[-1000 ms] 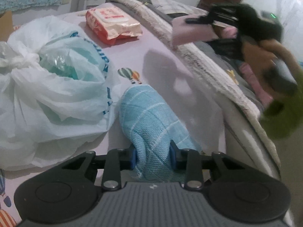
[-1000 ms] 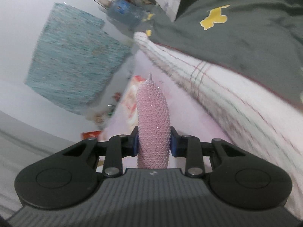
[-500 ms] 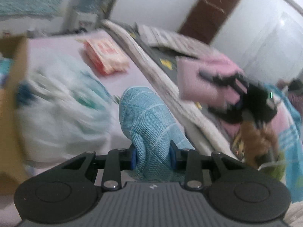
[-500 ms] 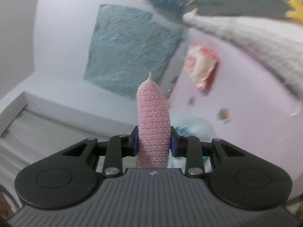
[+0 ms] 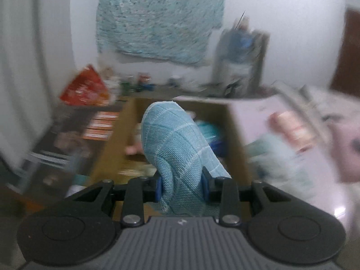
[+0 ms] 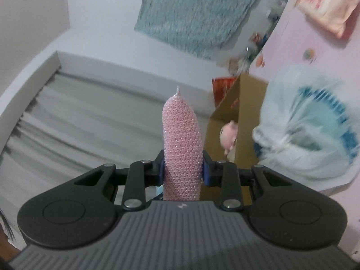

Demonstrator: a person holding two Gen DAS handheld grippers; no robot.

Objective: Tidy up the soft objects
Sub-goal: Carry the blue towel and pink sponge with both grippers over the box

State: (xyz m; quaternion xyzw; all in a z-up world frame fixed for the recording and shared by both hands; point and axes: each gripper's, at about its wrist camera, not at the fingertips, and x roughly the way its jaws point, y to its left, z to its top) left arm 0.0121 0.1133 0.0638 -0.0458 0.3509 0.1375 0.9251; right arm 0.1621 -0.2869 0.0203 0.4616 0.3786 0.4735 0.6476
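Observation:
My left gripper (image 5: pixel 181 186) is shut on a folded light-blue checked cloth (image 5: pixel 175 148) and holds it in the air in front of an open cardboard box (image 5: pixel 234 135) with several items inside. My right gripper (image 6: pixel 181 168) is shut on a folded pink textured cloth (image 6: pixel 181 144) that stands up between the fingers. The same cardboard box (image 6: pixel 245 112) is to the right of it in the right wrist view, with a small pink soft toy (image 6: pixel 228 133) at its opening.
A white plastic bag (image 6: pixel 308 130) lies on the pink bed sheet (image 6: pixel 315 42) beside the box. A pink-and-red wipes pack (image 6: pixel 328 4) lies further along the bed. A cluttered low shelf (image 5: pixel 144 87) and a red packet (image 5: pixel 85 87) stand behind the box. The left wrist view is motion-blurred.
Both grippers have swung left from the bed toward the cardboard box, each still holding its cloth. The box now fills the middle of the left wrist view.

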